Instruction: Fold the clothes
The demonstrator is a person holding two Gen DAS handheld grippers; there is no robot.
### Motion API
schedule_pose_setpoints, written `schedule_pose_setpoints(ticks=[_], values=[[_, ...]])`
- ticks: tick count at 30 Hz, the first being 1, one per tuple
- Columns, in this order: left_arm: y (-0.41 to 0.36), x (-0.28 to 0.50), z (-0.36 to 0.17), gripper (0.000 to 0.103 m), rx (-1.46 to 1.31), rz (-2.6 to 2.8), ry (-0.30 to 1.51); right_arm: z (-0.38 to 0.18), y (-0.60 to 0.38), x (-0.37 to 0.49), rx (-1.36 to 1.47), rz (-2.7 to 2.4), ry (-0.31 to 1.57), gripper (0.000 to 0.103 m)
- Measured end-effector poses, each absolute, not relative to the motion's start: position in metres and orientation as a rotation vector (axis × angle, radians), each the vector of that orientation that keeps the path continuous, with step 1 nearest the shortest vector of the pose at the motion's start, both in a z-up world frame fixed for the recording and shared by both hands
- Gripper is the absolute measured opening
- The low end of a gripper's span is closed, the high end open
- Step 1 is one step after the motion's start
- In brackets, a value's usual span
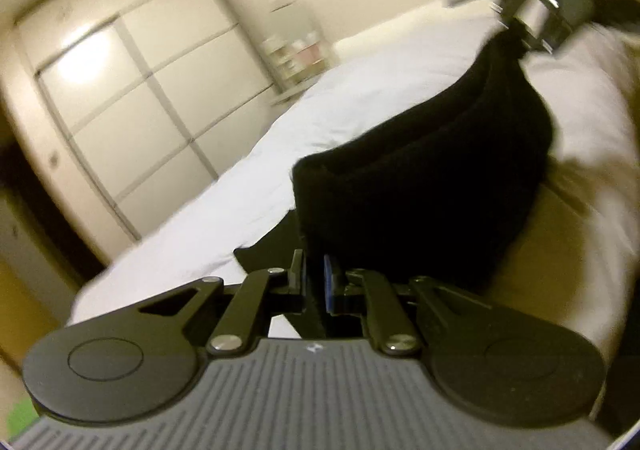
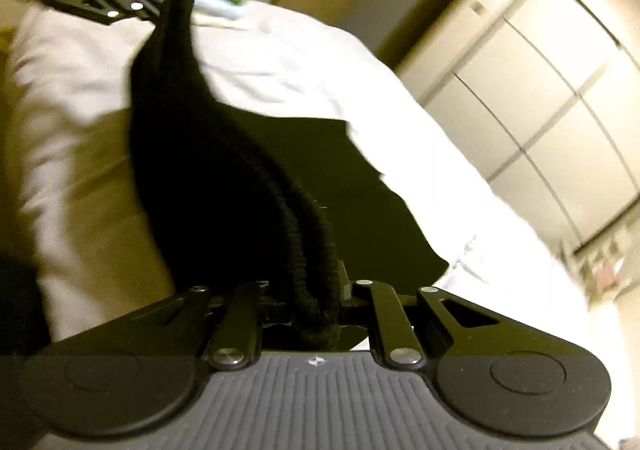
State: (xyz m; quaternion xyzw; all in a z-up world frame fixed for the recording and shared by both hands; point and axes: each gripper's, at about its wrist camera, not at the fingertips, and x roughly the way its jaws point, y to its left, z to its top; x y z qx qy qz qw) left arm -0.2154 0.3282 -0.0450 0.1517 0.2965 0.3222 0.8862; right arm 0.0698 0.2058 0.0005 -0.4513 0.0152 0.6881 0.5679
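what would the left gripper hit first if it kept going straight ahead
The black garment it already grips; the cloth fills the line ahead. Beyond that, likely the right gripper at the far end, though depth is unclear.

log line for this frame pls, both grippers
left gripper: shut on black garment | right gripper: shut on black garment | garment: stretched between both, over white bed

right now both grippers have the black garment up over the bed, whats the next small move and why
Probably lower both ends together onto the white bed and lay the cloth flat. The left gripper and the right gripper each pinch one end of the black garment, which sags in a bunched curve between them, lifted above the bedding, so no clean fold line shows yet.
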Motion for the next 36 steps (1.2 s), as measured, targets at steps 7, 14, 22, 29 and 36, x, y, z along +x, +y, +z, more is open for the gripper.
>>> schedule_pose_setpoints(ticks=[7, 14, 22, 29, 36], values=[[0.463, -0.166, -0.068, 0.003, -0.194, 0.749, 0.738, -0.079, 0.323, 0.168, -0.781, 1.368, 0.540, 0.065], [0.484, -0.180, -0.100, 0.027, -0.524, 0.616, 0.752, -0.113, 0.308, 0.246, -0.225, 1.453, 1.060, 0.065], [0.493, -0.167, -0.122, 0.029, -0.533, 0.566, 0.780, -0.127, 0.295, 0.246, -0.154, 1.542, 1.178, 0.064], [0.498, -0.168, -0.122, 0.031, -0.538, 0.559, 0.773, -0.141, 0.295, 0.233, -0.175, 1.559, 1.182, 0.058], [0.484, -0.164, -0.127, 0.008, -0.484, 0.525, 0.797, -0.138, 0.289, 0.229, -0.223, 1.521, 1.164, 0.011]])
